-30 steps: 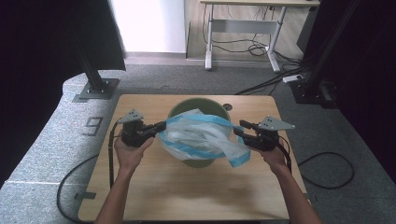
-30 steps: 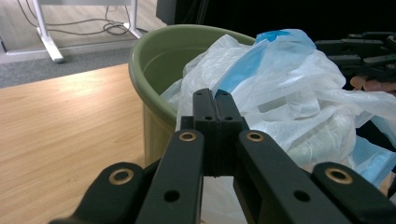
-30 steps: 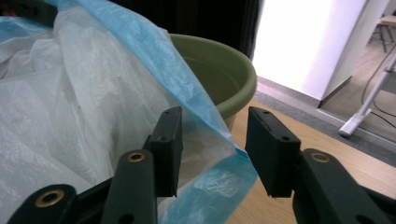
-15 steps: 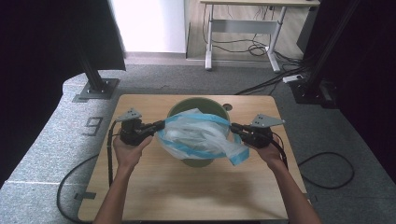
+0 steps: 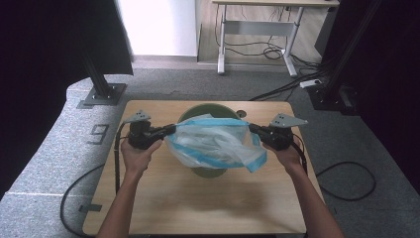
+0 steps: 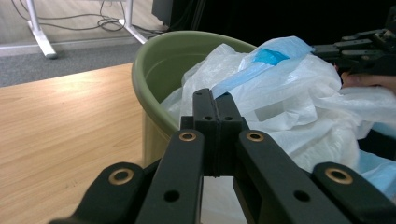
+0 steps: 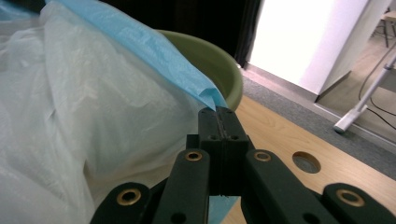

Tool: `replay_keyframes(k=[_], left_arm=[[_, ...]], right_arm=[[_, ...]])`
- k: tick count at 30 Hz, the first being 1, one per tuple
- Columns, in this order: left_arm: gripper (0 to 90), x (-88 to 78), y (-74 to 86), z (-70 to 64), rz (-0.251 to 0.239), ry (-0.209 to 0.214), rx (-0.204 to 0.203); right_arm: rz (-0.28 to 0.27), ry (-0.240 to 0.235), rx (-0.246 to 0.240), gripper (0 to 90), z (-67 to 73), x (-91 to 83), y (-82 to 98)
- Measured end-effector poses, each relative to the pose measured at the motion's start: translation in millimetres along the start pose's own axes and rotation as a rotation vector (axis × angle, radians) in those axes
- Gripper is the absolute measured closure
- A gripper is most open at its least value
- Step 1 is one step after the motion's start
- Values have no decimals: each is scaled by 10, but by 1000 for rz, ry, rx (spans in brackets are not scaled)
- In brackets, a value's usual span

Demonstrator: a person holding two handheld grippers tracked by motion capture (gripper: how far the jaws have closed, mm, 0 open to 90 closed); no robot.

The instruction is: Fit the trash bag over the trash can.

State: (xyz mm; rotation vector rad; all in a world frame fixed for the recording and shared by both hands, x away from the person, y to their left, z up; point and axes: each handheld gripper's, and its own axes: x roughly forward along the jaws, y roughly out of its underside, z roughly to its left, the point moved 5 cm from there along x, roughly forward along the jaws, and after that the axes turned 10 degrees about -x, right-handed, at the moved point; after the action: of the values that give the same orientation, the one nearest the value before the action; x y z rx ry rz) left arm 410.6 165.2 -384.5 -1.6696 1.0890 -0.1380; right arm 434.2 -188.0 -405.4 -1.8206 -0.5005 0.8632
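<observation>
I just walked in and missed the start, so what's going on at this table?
A person holds a gripper in each hand and stretches a white plastic bag with a blue rim over a green bin on the wooden table. The left gripper is shut on one side of the bag; the right gripper has just been closing and now pinches the opposite edge.

Bag [image 5: 215,144] lies over bin [image 5: 208,110], which stands mid-table [image 5: 148,198].

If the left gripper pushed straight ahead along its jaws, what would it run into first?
Most likely the plastic bag that the left gripper already pinches, bunched right ahead of its tips. Behind it lies the green bin; the right gripper sits farther off, though depth is unclear.
</observation>
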Motion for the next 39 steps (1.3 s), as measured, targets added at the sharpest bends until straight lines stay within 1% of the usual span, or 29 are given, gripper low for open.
replay_keyframes(k=[2,3,6,9,15,16,19,22,30,31,32,37,39], left_arm=[[899,25,-20,16,3,-2,-4],[899,43,-29,23,11,1,-7],[899,78,-56,46,25,-7,-1],[899,93,-83,78,29,-12,-9],[899,173,-140,178,53,-31,-24],[898,194,-142,204,59,-39,-27],[898,231,-143,268,67,-46,-39],[898,249,-142,292,65,-50,-32],[898,279,-138,323,58,-71,-15],[897,290,-133,328,58,-75,-16],[896,300,-129,333,57,-78,-17],[898,340,-105,385,51,-81,-32],[897,354,-94,416,51,-87,-39]], right_arm=[[-4,12,15,885,-38,37,-31],[1,16,18,885,-50,52,-41],[11,38,23,885,-103,120,-82],[22,62,28,885,-148,175,-103],[31,106,43,884,-215,295,-134],[30,106,48,884,-223,320,-132],[51,118,54,883,-259,398,-96],[49,120,68,883,-291,455,-68],[48,126,80,882,-305,548,-23],[65,127,68,883,-302,578,2],[72,130,67,882,-300,595,21],[70,119,99,883,-304,647,74],[66,113,103,883,-303,666,79]])
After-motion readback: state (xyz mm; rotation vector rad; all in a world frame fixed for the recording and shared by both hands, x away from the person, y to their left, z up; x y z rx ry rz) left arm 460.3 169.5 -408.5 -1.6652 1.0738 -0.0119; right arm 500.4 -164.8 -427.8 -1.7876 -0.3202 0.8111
